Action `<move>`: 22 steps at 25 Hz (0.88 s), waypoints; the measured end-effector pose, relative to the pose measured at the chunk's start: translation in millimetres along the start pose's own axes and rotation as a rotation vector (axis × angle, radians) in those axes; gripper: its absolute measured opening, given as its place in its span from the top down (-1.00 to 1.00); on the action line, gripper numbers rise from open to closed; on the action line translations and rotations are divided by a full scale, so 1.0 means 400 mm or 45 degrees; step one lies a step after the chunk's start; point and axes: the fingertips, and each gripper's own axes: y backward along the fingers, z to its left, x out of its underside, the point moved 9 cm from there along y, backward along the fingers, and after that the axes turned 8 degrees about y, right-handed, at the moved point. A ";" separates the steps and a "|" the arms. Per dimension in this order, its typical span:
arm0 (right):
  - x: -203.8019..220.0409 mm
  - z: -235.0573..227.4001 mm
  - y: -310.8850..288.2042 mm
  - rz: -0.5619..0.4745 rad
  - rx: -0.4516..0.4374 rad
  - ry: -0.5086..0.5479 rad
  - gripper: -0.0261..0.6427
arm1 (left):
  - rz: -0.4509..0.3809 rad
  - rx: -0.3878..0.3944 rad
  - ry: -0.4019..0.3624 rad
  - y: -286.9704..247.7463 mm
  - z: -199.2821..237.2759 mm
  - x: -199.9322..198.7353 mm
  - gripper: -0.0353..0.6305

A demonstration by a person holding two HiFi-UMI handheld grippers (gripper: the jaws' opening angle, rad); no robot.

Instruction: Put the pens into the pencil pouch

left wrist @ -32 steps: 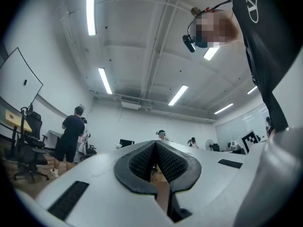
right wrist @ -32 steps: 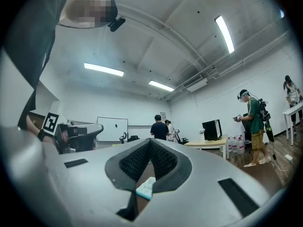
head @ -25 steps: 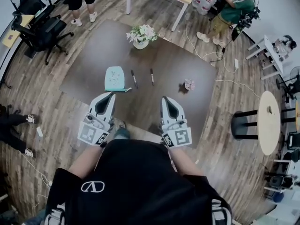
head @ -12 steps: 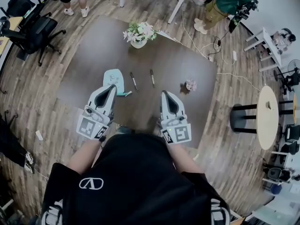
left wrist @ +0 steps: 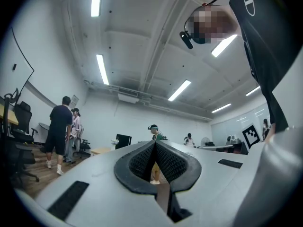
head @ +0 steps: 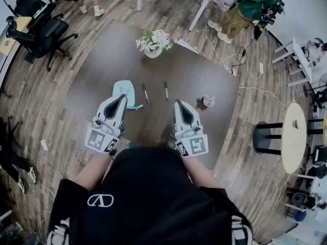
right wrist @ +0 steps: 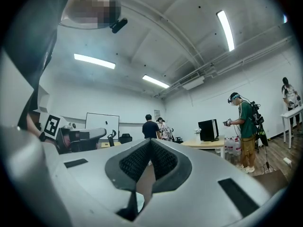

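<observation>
Currently no step of the task is complete. In the head view the left pen [head: 145, 93] and the right pen [head: 165, 91] lie bare on the table [head: 102, 55] at frame centre, apart from each other. The pencil pouch [head: 124, 89] lies just left of them. My left gripper [head: 121, 97] and right gripper [head: 179, 103] are both closed with nothing between the jaws. Picking up and inserting each pen remains. Against the earlier frame, both grippers have advanced up-frame; the left tip now overlaps the pouch's lower edge in the picture, while the pens and pouch keep their layout
</observation>
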 end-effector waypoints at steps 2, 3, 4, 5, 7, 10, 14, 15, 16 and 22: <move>0.008 -0.009 -0.001 0.006 -0.006 -0.009 0.93 | -0.006 -0.006 -0.001 -0.010 0.001 0.001 0.88; 0.013 -0.013 -0.003 0.011 -0.007 -0.014 0.93 | -0.003 -0.009 -0.016 -0.017 0.003 0.002 0.88; 0.019 -0.017 -0.003 0.017 -0.006 -0.019 0.93 | 0.011 -0.015 -0.052 -0.024 0.006 0.006 0.85; 0.024 -0.020 -0.004 0.022 -0.002 -0.026 0.93 | 0.039 -0.025 -0.105 -0.032 0.011 0.012 0.38; 0.032 -0.026 -0.001 0.029 0.007 -0.041 0.93 | 0.124 -0.034 -0.213 -0.047 0.022 0.026 -0.19; 0.043 -0.032 0.000 0.044 0.014 -0.052 0.93 | 0.309 0.022 -0.379 -0.064 0.043 0.056 -0.21; 0.053 -0.040 0.004 0.060 0.025 -0.057 0.93 | 0.585 0.118 -0.553 -0.084 0.093 0.131 -0.22; 0.056 -0.043 0.007 0.066 0.027 -0.058 0.93 | 0.665 0.156 -0.613 -0.087 0.112 0.163 -0.21; 0.060 -0.044 0.009 0.075 0.028 -0.058 0.93 | 0.750 0.198 -0.671 -0.089 0.132 0.199 -0.21; 0.092 -0.048 0.027 0.148 0.037 -0.060 0.93 | 1.233 0.433 -0.818 -0.088 0.250 0.443 -0.22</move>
